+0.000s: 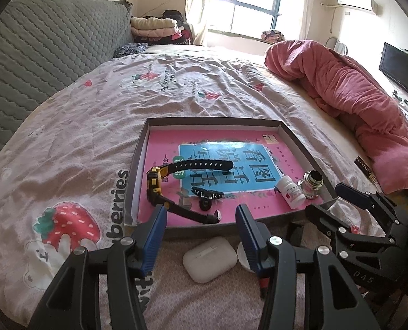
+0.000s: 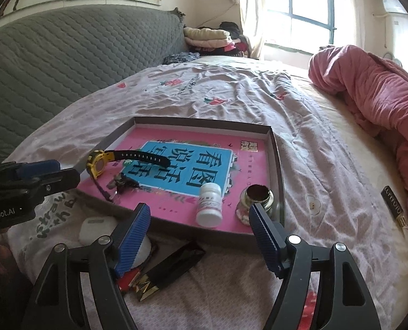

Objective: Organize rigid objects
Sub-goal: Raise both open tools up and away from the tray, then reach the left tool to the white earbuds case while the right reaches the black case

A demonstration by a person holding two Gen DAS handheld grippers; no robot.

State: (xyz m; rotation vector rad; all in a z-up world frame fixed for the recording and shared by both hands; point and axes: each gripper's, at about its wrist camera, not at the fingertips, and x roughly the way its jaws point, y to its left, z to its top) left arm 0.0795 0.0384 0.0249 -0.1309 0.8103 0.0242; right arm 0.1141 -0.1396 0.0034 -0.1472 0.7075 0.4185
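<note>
A shallow grey tray (image 1: 212,121) lined with a pink book lies on the bed. In it are a yellow-and-black watch (image 1: 156,184), a small black clip (image 1: 206,194), a white pill bottle (image 1: 290,192) and a glass jar (image 1: 311,184). My left gripper (image 1: 201,214) stands open at the tray's near edge, above a white earbud case (image 1: 209,258) on the sheet. My right gripper (image 2: 199,211) is open too, just short of the pill bottle (image 2: 209,205) and jar (image 2: 256,196), with nothing between its pads. A black-and-gold lipstick box (image 2: 171,269) lies below it.
A white round disc (image 2: 143,247) and a red item (image 2: 128,279) lie beside the lipstick box. A black tube (image 2: 395,206) rests on the bed at the right, next to a rolled pink blanket (image 2: 369,90). A grey quilted headboard (image 1: 39,55) runs along the left.
</note>
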